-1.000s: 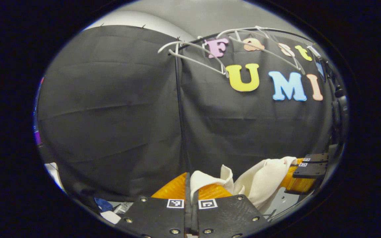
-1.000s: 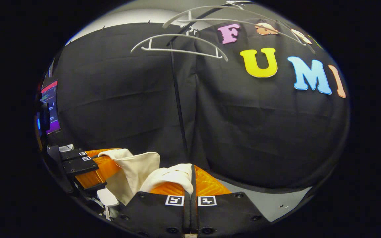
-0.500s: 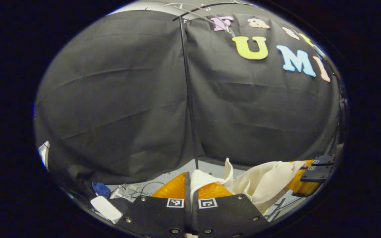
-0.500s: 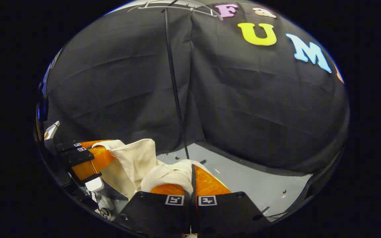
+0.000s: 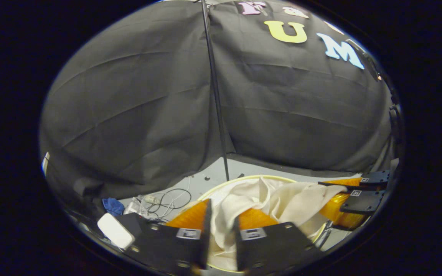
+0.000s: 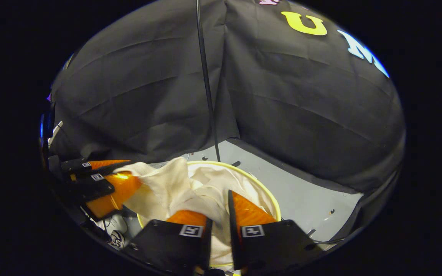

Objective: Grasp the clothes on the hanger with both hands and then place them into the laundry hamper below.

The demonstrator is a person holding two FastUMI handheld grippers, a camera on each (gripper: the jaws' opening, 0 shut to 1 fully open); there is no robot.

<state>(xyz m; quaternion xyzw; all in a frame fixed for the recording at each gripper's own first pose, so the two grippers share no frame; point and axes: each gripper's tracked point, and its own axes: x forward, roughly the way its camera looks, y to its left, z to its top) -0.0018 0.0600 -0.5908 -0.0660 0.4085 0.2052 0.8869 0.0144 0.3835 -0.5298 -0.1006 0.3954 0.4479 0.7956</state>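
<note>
Compared with half a second earlier, both grippers are lower and their jaws have parted: the left gripper (image 5: 221, 218) and the right gripper (image 6: 218, 209) each show a gap between the fingers where they were pressed together on fabric before. The cream-coloured cloth garment (image 5: 267, 197) now lies bunched inside the round, pale-rimmed laundry hamper (image 5: 244, 178), which stands on the grey floor (image 6: 301, 199) beside the thin black rack pole (image 5: 215, 96). Folds of the garment still pass between each pair of spread jaws, but neither pair pinches it. In the right gripper view the garment (image 6: 182, 188) drapes from the left gripper (image 6: 129, 180) down into the hamper (image 6: 259, 186). Judgement: the release step is under way and the placement is nearly complete; the remaining action is probably to withdraw both grippers without dragging fabric back over the rim.
</note>
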